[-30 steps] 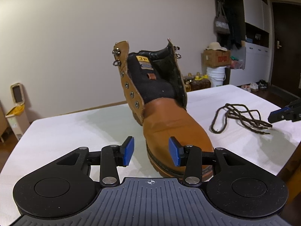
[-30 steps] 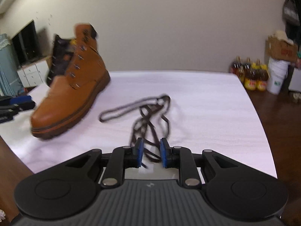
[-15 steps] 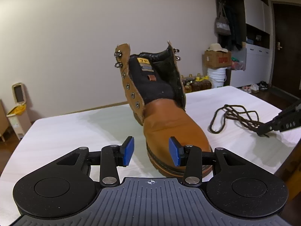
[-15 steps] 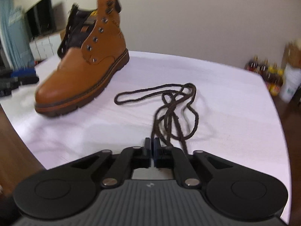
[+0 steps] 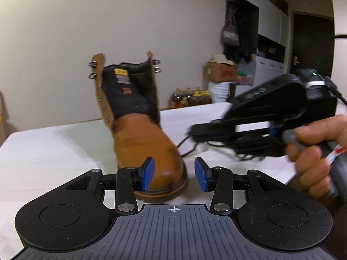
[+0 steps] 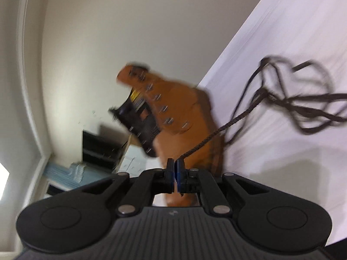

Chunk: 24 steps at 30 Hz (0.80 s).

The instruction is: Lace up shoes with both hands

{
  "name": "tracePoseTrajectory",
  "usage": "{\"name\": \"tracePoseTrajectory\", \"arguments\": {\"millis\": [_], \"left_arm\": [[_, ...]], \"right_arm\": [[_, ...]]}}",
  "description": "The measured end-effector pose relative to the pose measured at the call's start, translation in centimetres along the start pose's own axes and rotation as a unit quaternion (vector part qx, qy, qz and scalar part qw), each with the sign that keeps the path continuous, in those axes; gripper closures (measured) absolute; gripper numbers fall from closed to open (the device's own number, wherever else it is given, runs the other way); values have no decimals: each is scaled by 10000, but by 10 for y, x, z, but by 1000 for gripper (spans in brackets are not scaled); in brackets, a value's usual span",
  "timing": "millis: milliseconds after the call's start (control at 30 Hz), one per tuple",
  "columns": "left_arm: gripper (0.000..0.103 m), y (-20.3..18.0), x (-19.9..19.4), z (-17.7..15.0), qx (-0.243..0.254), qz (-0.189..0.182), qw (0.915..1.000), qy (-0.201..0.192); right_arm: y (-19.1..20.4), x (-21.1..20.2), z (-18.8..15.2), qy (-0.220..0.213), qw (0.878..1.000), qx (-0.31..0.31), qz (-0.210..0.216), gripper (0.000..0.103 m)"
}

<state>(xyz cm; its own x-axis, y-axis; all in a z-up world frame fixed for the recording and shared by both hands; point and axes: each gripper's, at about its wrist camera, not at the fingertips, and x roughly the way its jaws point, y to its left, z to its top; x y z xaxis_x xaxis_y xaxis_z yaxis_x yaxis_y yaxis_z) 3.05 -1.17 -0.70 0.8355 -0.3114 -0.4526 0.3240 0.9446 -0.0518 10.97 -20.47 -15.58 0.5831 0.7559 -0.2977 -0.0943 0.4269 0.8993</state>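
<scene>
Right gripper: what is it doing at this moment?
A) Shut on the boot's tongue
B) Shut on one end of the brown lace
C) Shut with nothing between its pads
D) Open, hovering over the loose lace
B: in the right wrist view the right gripper has its blue pads pressed together on the brown lace, which trails back to the table beside the boot.

Plain beige wall (image 5: 108, 21), white cabinets (image 5: 271, 21), dark door (image 5: 312, 43), white-covered table (image 5: 54, 147).
</scene>
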Motion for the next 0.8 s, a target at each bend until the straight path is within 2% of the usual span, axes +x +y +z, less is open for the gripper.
{"name": "tracePoseTrajectory", "arguments": {"millis": [167,233,267,333,367,400,433,567,700,800], "left_arm": [[60,-6,8,2,33,-104,9999,-15],[61,-11,13,1,162,-19,9999,-23],[66,-12,14,1,198,23,9998,-16],[70,-13,20,-1,274,95,9996,15],[78,-13,21,-1,298,97,9995,30],[91,-14,22,-2,340,93,9994,48],[95,-15,23,-3,390,103,9992,62],[100,-17,23,-5,636,179,9978,110],[100,-6,18,-4,602,103,9980,173],[100,2,13,-3,767,102,9967,227]], "right_arm": [[1,15,-12,96,9998,154,124,100],[0,18,-14,157,9994,262,180,100],[1,19,-15,194,9991,307,202,100],[1,20,-14,232,9990,323,211,100],[1,20,-14,245,9988,352,220,100],[0,21,-14,254,9987,377,229,100],[0,22,-13,256,9987,379,230,100],[0,23,-13,272,9991,291,155,100],[1,20,-11,328,9995,38,21,96],[2,12,-6,365,9988,-281,-179,94]]}}
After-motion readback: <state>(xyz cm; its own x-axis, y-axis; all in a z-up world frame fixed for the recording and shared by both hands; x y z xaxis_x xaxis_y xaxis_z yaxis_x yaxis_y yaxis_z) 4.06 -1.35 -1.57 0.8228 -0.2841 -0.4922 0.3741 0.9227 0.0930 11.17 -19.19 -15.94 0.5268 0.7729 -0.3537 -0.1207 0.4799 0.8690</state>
